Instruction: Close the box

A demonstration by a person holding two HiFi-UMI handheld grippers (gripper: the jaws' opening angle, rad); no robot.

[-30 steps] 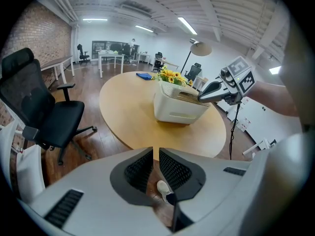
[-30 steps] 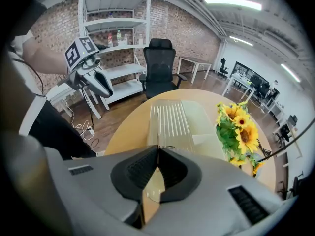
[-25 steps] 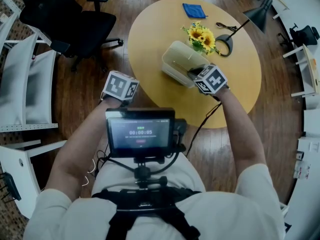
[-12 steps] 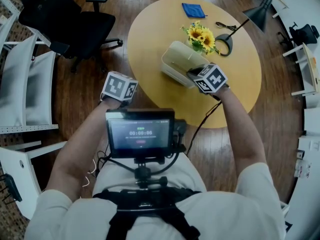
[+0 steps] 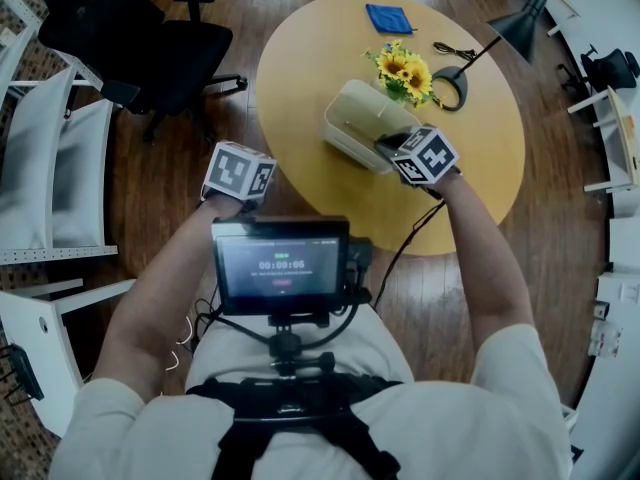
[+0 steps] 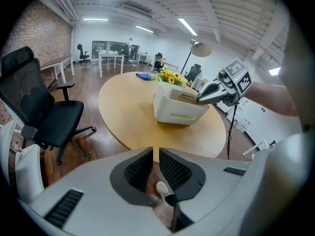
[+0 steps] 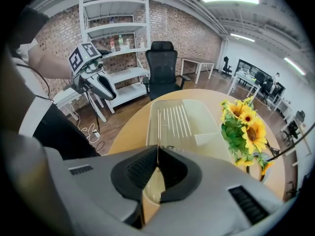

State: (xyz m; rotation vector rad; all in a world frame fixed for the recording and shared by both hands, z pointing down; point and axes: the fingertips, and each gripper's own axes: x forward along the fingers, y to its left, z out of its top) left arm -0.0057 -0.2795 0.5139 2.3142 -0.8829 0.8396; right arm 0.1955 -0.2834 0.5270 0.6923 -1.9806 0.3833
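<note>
Round desk (image 5: 300,68): one box (image 5: 358,123) near its middle, ribbed lid on top, just beside one sunflower bunch (image 5: 403,71). The desk top is bare from the box's left out to the rim. Right tool (image 7: 157,147) is closed, tip at the lid's near edge. Left tool (image 6: 157,151) stands a slit apart, empty, off the desk over the floor. One blue cloth (image 5: 386,19), one lamp (image 5: 520,28). Screen (image 5: 280,265) digits too small to read.

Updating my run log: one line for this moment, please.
left gripper slightly open, empty, short of table | right gripper shut, tip at box lid | box beside sunflowers
</note>
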